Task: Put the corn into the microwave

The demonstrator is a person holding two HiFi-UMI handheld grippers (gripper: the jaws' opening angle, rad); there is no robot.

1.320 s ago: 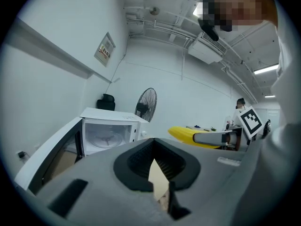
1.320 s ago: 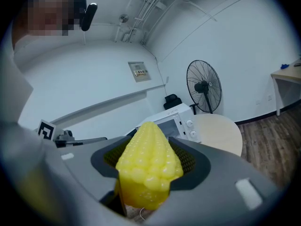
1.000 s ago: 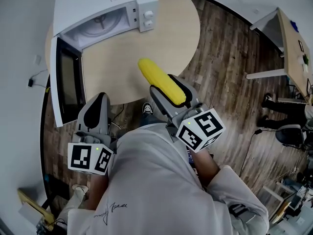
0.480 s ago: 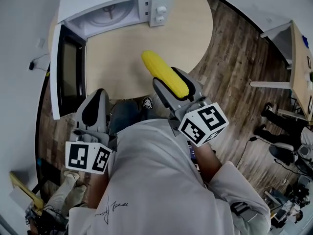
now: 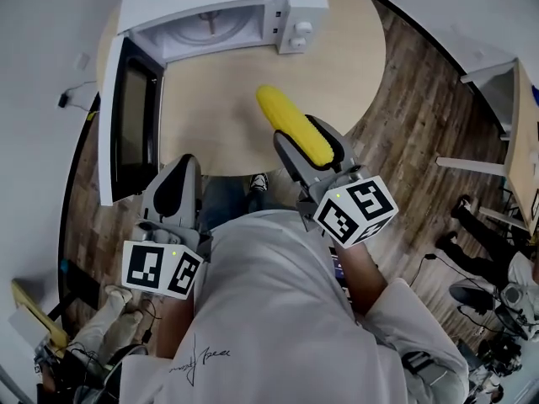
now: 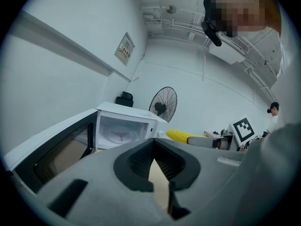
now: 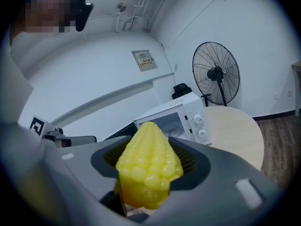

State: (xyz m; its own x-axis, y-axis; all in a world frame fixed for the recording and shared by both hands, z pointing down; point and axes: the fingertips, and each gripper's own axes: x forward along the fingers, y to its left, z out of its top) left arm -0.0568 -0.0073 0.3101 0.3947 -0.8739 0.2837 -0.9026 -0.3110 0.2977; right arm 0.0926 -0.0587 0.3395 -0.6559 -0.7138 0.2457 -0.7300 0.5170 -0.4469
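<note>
A yellow corn cob point(image 5: 292, 126) sticks forward out of my right gripper point(image 5: 308, 147), which is shut on its rear half above the near edge of the round table point(image 5: 337, 66). In the right gripper view the corn point(image 7: 148, 161) fills the jaws of that gripper point(image 7: 149, 171) and points towards the white microwave point(image 7: 181, 119). The microwave point(image 5: 221, 0) stands at the table's far side, its door point(image 5: 130, 116) swung open to the left and the turntable point(image 5: 206, 30) in sight. My left gripper point(image 5: 175, 194) hangs shut and empty below the door, off the table edge.
A black standing fan point(image 7: 216, 74) is beyond the table, behind the microwave. A white table point(image 5: 505, 116) and another person's shoes point(image 5: 450, 242) are on the wood floor to the right. The person's torso fills the lower head view.
The head view has shifted, so microwave and table now sit further right in frame. The right gripper keeps the corn at the table's near edge. The left gripper stays shut.
</note>
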